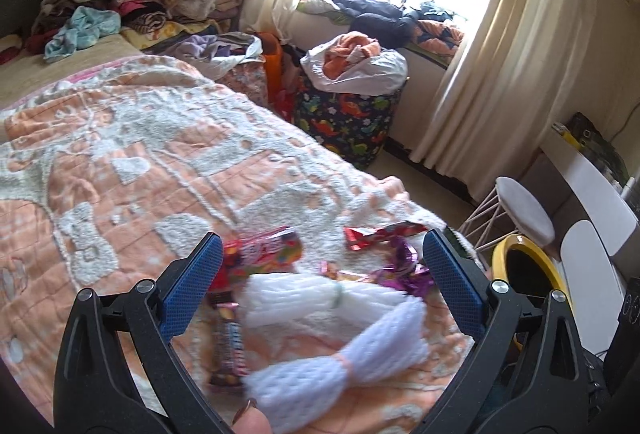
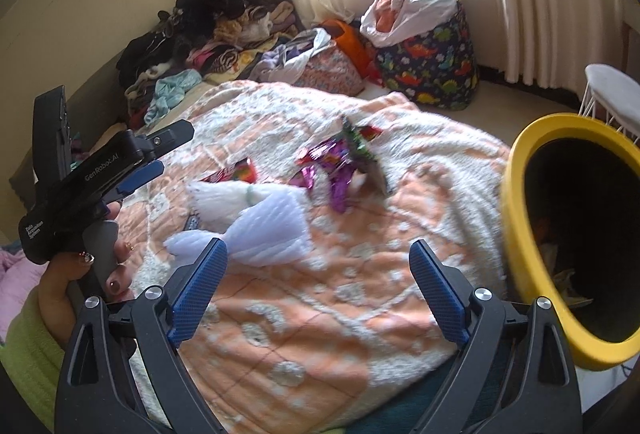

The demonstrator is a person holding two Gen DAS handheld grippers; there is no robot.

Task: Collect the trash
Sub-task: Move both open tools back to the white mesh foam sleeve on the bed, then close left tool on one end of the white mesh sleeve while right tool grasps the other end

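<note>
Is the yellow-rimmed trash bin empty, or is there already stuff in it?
Not empty. The right wrist view looks into the yellow-rimmed trash bin, and some crumpled scraps show low inside its dark interior. How full it is cannot be told.

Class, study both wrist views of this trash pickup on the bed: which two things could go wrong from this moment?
1. The white foam netting lies over a candy wrapper, so the open left gripper might pinch both or snag the fluffy blanket.
2. The yellow bin sits off the bed's edge, so light pieces like the purple foil wrapper could miss its opening and fall.
</note>
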